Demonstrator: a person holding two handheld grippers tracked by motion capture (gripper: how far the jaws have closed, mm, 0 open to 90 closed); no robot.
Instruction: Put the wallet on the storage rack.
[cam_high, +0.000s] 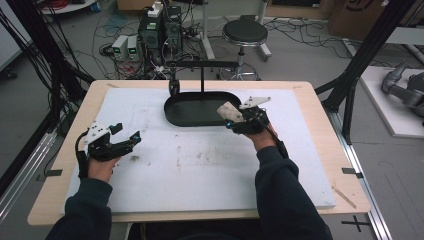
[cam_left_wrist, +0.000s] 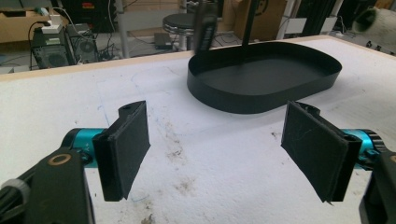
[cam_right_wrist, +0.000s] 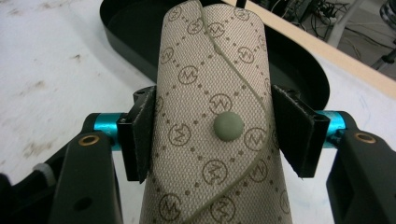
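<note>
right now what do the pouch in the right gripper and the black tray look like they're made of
Pouch: seemingly woven or coated fabric, beige and matte; a fine weave grain shows under the printed monogram, with a dull snap button. Tray: probably thin sheet metal or hard plastic, satin black; its thin upright wall is smooth with a faint sheen.

Left tongs (cam_high: 127, 135): my left hand (cam_high: 100, 167) holds them low at the near-left of the bench, pointing right and slightly away from me. Jaws stand wide apart, nothing between the pads (cam_left_wrist: 126, 147). Left forearm comes in from the bottom-left corner, dark sleeve to the wrist.

Right tongs (cam_high: 229, 120): my right hand (cam_high: 260, 137) has them raised, aimed left. Jaws clamped, pads (cam_right_wrist: 142, 140) pressing both sides of what they hold. Right forearm runs up from the bottom centre-right, wrist roughly straight. The two tongs sit well apart.
</note>
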